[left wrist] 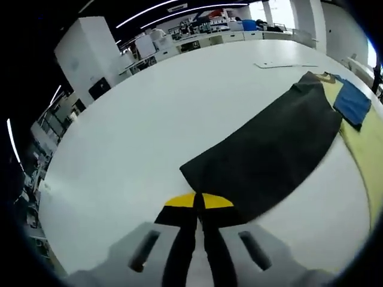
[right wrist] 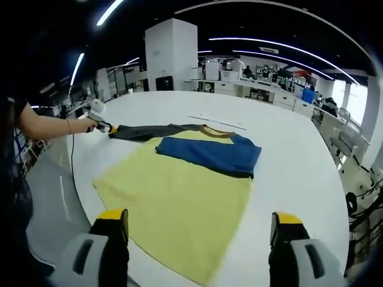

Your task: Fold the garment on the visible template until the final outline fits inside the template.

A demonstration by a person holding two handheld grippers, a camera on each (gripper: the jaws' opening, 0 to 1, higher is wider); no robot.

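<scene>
Left tongs (left wrist: 198, 206) pinching sleeve (left wrist: 269, 152); desks (right wrist: 263, 89) behind

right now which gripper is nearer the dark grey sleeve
Left. The left gripper sits shut at the cuff end of the dark grey sleeve. The right gripper is open at the shirt's hem, across the yellow body from it.

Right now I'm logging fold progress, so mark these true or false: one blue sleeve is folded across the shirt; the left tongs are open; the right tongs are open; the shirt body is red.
1. One blue sleeve lies folded across the shirt: true.
2. The left tongs are open: false, they are shut on the dark sleeve.
3. The right tongs are open: true.
4. The shirt body is red: false, it is pale yellow.
</scene>
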